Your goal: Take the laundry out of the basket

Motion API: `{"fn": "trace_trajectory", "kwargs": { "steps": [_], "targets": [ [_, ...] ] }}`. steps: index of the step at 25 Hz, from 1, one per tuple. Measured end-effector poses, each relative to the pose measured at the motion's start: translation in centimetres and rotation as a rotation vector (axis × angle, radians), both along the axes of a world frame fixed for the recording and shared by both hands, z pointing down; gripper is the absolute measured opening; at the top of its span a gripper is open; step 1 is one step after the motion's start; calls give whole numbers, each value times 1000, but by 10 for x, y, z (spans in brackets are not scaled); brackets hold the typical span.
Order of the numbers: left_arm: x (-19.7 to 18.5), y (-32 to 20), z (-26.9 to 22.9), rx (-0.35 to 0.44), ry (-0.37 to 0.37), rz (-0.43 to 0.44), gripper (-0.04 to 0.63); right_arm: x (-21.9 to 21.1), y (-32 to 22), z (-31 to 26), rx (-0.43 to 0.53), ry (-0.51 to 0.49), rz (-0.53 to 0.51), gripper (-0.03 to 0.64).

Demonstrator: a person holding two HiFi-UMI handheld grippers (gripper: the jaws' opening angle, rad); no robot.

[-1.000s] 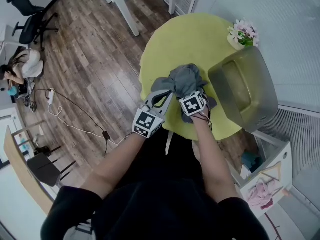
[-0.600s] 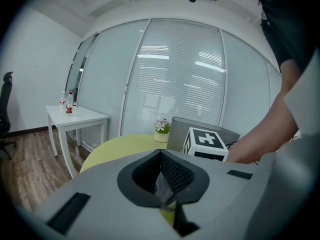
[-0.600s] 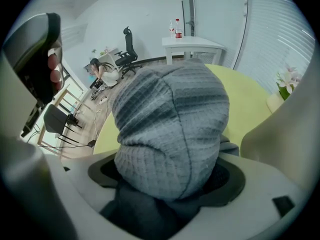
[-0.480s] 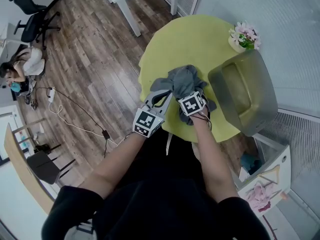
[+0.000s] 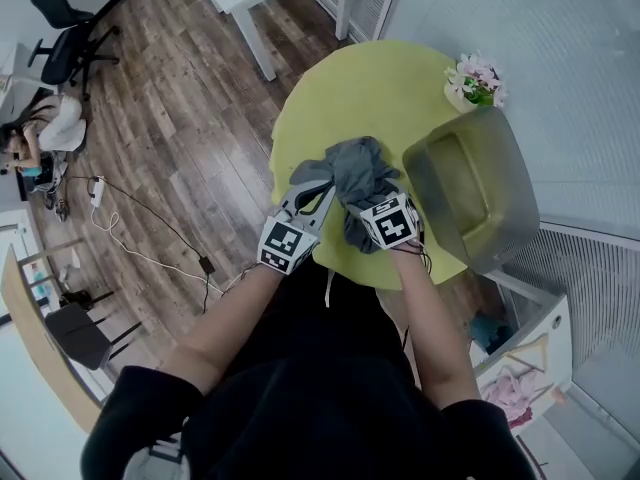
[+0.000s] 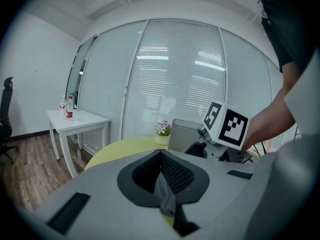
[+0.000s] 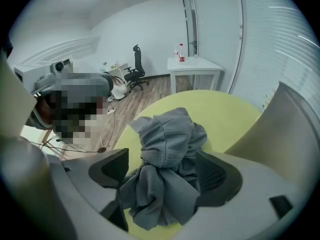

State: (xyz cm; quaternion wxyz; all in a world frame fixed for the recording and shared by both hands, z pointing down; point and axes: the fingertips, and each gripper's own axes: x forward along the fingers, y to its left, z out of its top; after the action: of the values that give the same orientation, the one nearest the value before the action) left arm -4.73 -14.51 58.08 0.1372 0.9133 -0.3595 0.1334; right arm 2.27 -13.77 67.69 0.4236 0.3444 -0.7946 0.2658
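A crumpled grey garment lies in a heap on the round yellow-green table, left of the olive laundry basket. My left gripper is at the heap's left edge. In the left gripper view its jaws are shut on a thin fold of the grey cloth. My right gripper is at the heap's near side. Seen from the right gripper view, it is open, and the bunched garment lies between its wide-apart pads. I see no laundry inside the basket.
A pot of pink flowers stands at the table's far edge beside the basket. A white table and an office chair stand on the wooden floor, where a cable trails. A white rack sits at the right.
Hardly anything differs. The head view has shifted a little, and both grippers stay at the grey heap, the right one a touch nearer the table's front edge.
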Motion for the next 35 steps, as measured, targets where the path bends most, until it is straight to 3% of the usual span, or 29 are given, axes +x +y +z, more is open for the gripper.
{"fn": "trace_trajectory", "kwargs": {
  "steps": [7, 15, 16, 18, 20, 22, 27, 31, 35],
  "targets": [
    [5, -1, -42, 15, 31, 3, 8, 3, -5, -91, 224, -177, -25, 422],
    [19, 18, -113, 63, 100, 86, 8, 7, 17, -209, 460, -455, -2, 413],
    [22, 22, -122, 72, 107, 100, 8, 7, 20, -220, 481, -481, 3, 392],
    [29, 29, -137, 91, 115, 117, 8, 11, 25, -238, 529, -522, 10, 265],
    [35, 33, -150, 111, 116, 120, 8, 16, 28, -254, 596, -533, 14, 96],
    [40, 36, -162, 125, 120, 127, 8, 20, 29, -266, 653, -530, 12, 41],
    [52, 40, -179, 158, 176, 138, 8, 24, 29, -277, 691, -526, -15, 23],
    [54, 38, -183, 152, 136, 147, 8, 23, 28, -283, 706, -531, -35, 23],
    [55, 36, -189, 181, 150, 139, 8, 23, 29, -289, 711, -537, -36, 23]
  ]
}}
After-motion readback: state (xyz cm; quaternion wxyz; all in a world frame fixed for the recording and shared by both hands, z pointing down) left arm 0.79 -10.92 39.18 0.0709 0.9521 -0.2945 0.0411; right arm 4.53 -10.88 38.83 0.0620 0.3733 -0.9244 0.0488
